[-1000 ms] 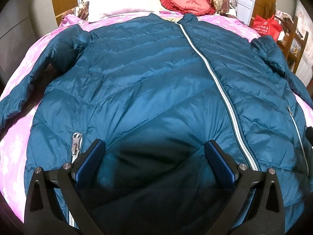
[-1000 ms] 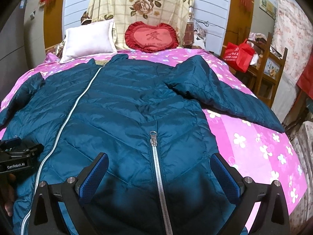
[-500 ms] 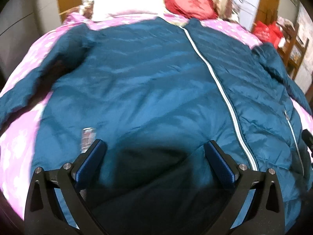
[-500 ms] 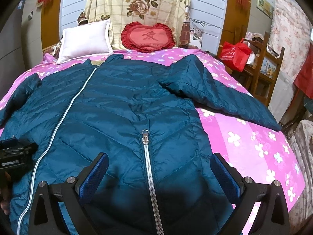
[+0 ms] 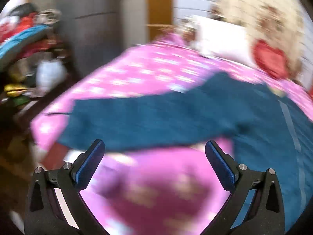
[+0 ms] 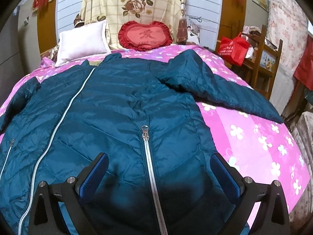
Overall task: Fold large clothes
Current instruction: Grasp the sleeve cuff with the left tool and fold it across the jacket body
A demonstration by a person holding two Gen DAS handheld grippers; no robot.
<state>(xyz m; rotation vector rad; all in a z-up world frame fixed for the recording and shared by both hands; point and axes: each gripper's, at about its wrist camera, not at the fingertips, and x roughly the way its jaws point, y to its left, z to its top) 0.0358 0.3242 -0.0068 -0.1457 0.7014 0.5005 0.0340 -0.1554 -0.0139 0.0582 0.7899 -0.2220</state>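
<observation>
Left gripper [image 5: 154, 161] above the bed's [image 6: 254, 137] left edge near the sleeve [image 5: 146, 123], jaws wide open, empty; view blurred. Right gripper [image 6: 159, 174] over the teal jacket [image 6: 117, 107] at its pocket zipper [image 6: 145, 137], jaws open, empty. Jacket spread flat on bed. Red cushion [image 6: 145, 36] and white pillow [image 6: 82, 42] at the head.

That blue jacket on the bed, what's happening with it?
A person holds a two-finger gripper in each hand and is setting up to fold the teal puffer jacket, which lies zipped and flat on the pink flowered bedspread. Nothing is folded or gripped yet. The right gripper hovers open over the jacket's lower front, by a pocket zipper. The left gripper, also open, points at the jacket's outstretched sleeve; that view is blurred.
</observation>
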